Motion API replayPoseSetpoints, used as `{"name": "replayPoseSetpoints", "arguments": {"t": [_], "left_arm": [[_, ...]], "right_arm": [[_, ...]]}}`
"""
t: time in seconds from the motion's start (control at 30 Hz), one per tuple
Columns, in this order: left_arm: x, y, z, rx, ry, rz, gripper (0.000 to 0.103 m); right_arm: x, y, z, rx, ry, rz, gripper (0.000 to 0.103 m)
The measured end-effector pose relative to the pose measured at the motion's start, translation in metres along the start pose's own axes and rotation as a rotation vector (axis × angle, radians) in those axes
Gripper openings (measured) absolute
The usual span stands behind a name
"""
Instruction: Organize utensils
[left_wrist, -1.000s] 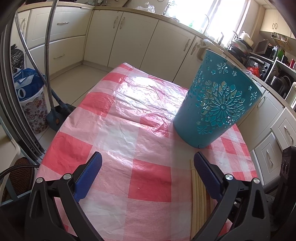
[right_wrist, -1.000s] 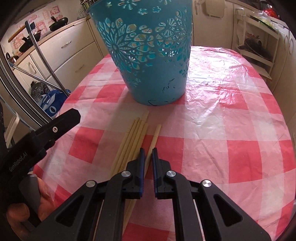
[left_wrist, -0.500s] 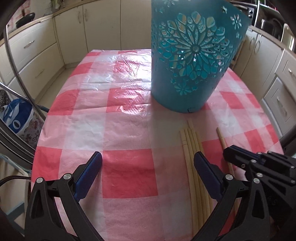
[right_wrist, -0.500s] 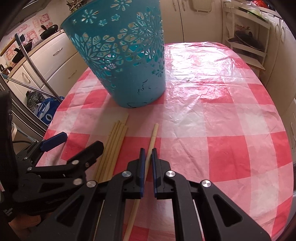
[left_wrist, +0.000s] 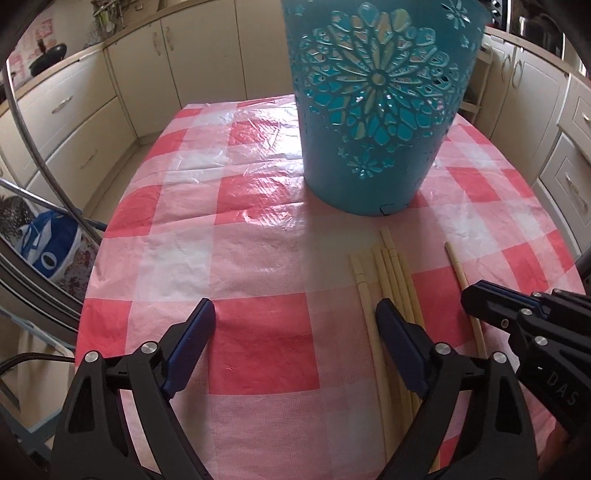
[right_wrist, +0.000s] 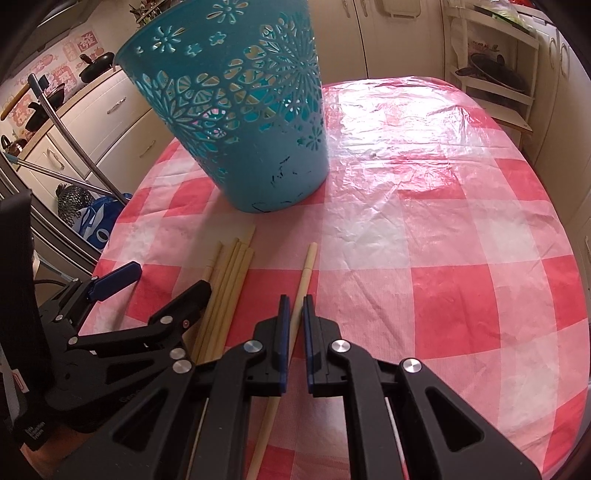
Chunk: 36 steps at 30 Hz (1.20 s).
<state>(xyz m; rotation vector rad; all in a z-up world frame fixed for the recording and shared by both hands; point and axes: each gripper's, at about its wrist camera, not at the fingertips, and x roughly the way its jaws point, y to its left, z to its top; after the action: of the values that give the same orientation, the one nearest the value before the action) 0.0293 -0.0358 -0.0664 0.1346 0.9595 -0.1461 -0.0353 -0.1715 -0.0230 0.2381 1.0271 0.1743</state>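
Observation:
A teal cut-out basket stands upright on the red-and-white checked tablecloth. In front of it lies a bundle of several pale wooden chopsticks. A single chopstick lies apart to their right. My right gripper is shut on that single chopstick near its middle, low over the cloth. My left gripper hovers wide, its jaws closing; its right finger is over the bundle and its pads touch nothing.
Cream kitchen cabinets surround the table. A blue bag and metal poles stand on the floor to the left. A white shelf rack with a pan stands at the far right. The table's edges fall off left and right.
The left gripper swung round toward the basket and came over the chopstick bundle, and its jaws narrowed a little. The right gripper stayed shut on the single chopstick, now farther from the bundle.

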Motion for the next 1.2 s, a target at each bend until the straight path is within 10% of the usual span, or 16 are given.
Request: {"name": "replayPoseSetpoints", "arguments": {"t": [0.2,0.37,1.2], "left_arm": [[-0.003,-0.006,0.001,0.029,-0.011,-0.036,0.065],[-0.006,-0.012,0.004,0.033,0.002,-0.11,0.02],[-0.052,0.003,0.005,-0.045,-0.103,-0.2,0.005]], "right_arm": [[0.0,0.002,-0.001,-0.013,-0.003,-0.007,0.008],[0.001,0.005,0.0,-0.034,-0.005,-0.018,0.008],[0.003,0.007,0.001,-0.029,0.007,0.003,0.008]]}}
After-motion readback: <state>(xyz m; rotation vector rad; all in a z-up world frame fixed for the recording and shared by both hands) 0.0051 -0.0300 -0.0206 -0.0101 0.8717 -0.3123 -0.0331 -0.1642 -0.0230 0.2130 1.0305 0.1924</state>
